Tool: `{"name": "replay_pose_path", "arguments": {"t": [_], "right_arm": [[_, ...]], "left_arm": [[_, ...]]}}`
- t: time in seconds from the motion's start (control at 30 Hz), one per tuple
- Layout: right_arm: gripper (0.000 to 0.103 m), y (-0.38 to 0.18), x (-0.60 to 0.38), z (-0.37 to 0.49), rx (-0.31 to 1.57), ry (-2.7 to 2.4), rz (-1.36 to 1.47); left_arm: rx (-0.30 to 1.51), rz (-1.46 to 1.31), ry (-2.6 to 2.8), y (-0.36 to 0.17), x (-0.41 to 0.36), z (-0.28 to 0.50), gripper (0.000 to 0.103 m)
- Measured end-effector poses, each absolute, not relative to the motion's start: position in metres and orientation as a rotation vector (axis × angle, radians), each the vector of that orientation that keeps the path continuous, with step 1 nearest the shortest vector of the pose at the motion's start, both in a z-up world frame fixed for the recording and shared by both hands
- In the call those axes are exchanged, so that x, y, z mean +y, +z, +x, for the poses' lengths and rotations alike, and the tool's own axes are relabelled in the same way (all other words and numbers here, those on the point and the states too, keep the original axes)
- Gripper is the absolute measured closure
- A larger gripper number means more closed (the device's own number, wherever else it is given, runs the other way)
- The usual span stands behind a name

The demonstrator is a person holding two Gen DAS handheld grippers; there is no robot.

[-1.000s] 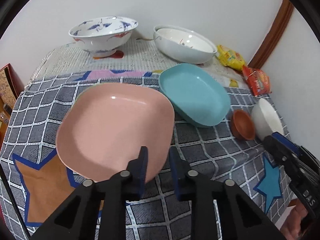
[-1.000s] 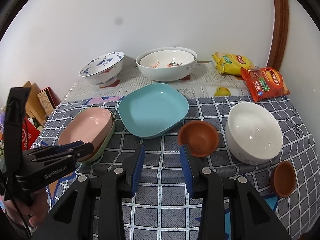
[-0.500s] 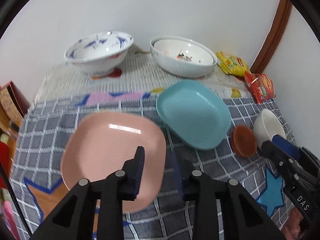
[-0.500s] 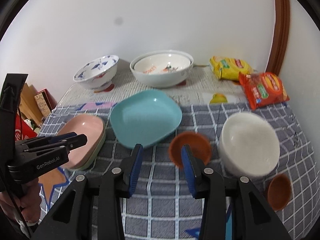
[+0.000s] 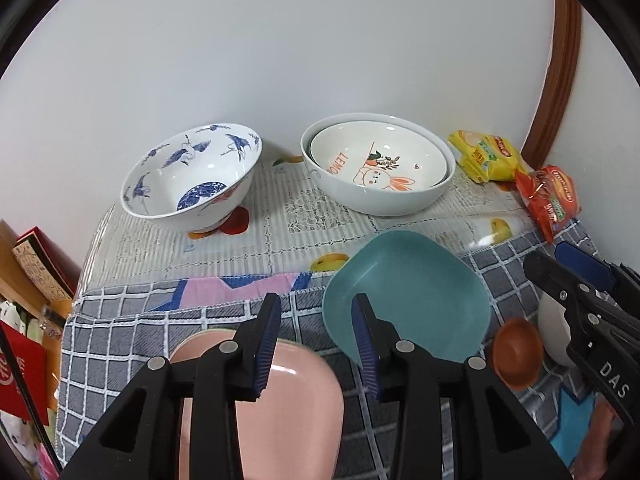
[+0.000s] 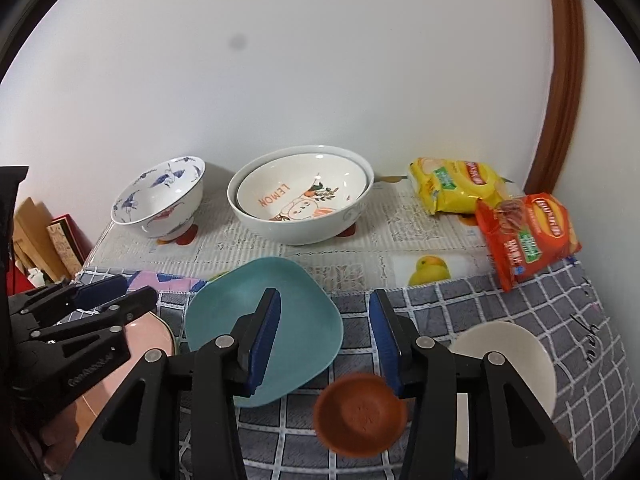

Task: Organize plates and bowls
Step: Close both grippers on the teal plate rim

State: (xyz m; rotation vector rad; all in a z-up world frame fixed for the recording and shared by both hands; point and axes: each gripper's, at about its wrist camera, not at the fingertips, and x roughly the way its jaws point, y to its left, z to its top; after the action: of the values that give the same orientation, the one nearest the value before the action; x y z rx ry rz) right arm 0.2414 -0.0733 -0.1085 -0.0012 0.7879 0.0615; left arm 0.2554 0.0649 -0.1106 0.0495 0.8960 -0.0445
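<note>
Left claw [image 5: 316, 336] has just opened further and pulled back off the pink plate [image 5: 288, 412], nothing between its jaws; plate lies stacked just left of the teal plate [image 5: 404, 292]. Right claw [image 6: 324, 340], also just widened and empty, hangs over the teal plate's right edge. Judged next: teal plate. Bowls [image 5: 376, 168] beyond it.

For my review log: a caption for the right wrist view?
Open right tool above teal plate and brown saucer.

Five bowls [image 6: 158, 200], three plates [image 6: 264, 320], two packets [image 6: 452, 184].
</note>
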Motion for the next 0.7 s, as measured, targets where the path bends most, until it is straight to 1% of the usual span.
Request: {"name": "replay_pose_path", "arguments": {"t": [0.47,0.7], "right_arm": [[0.057,-0.146,-0.076,0.282,0.873,0.091,0.002],[0.057,-0.160,-0.077,0.284,0.907,0.084,-0.019]], "left_arm": [[1.025,0.028,-0.062,-0.152,0.059,0.292,0.068],[1.028,0.063,-0.075,-0.165,0.050,0.299,0.068]]}}
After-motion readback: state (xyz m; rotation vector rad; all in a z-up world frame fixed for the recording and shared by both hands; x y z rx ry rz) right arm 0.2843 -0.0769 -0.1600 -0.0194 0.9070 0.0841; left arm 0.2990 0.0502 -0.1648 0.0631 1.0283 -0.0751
